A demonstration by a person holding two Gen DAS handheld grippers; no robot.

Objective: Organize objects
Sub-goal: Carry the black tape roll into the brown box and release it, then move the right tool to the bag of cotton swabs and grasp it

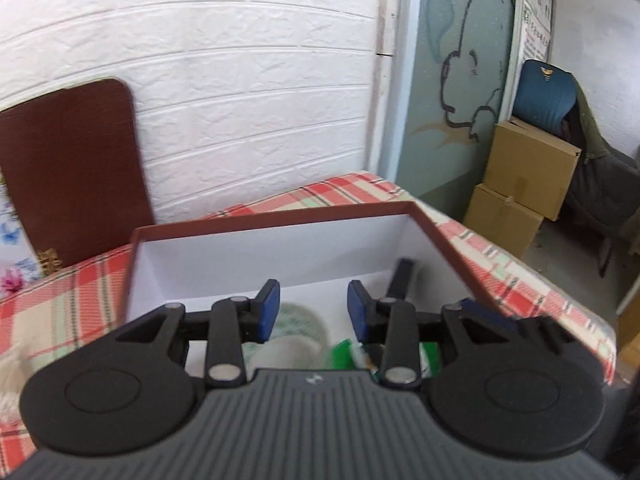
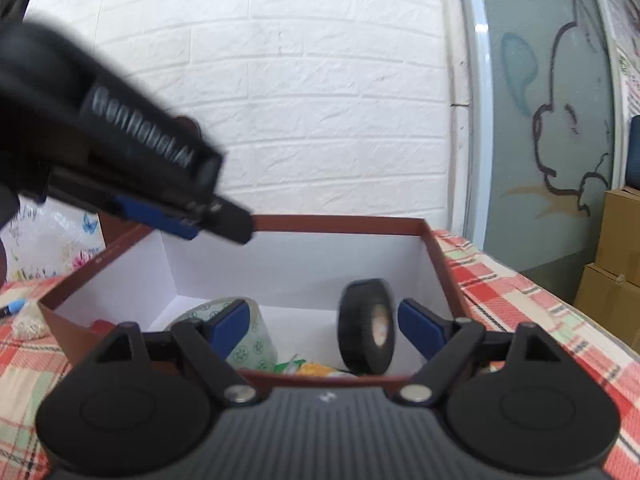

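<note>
Black tape roll (image 2: 367,326) stands on edge inside the white-lined red box (image 2: 340,226), free between the spread fingers of the right gripper (image 2: 320,330) — nothing grasped. A patterned tape roll (image 2: 248,344) lies beside it to the left. The left gripper (image 1: 313,314) hovers over the same box on the plaid-covered worktop (image 1: 520,280), fingers apart and empty.

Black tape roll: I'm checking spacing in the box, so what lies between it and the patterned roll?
In the right wrist view, bare white box floor separates the black tape roll from the patterned roll.
</note>
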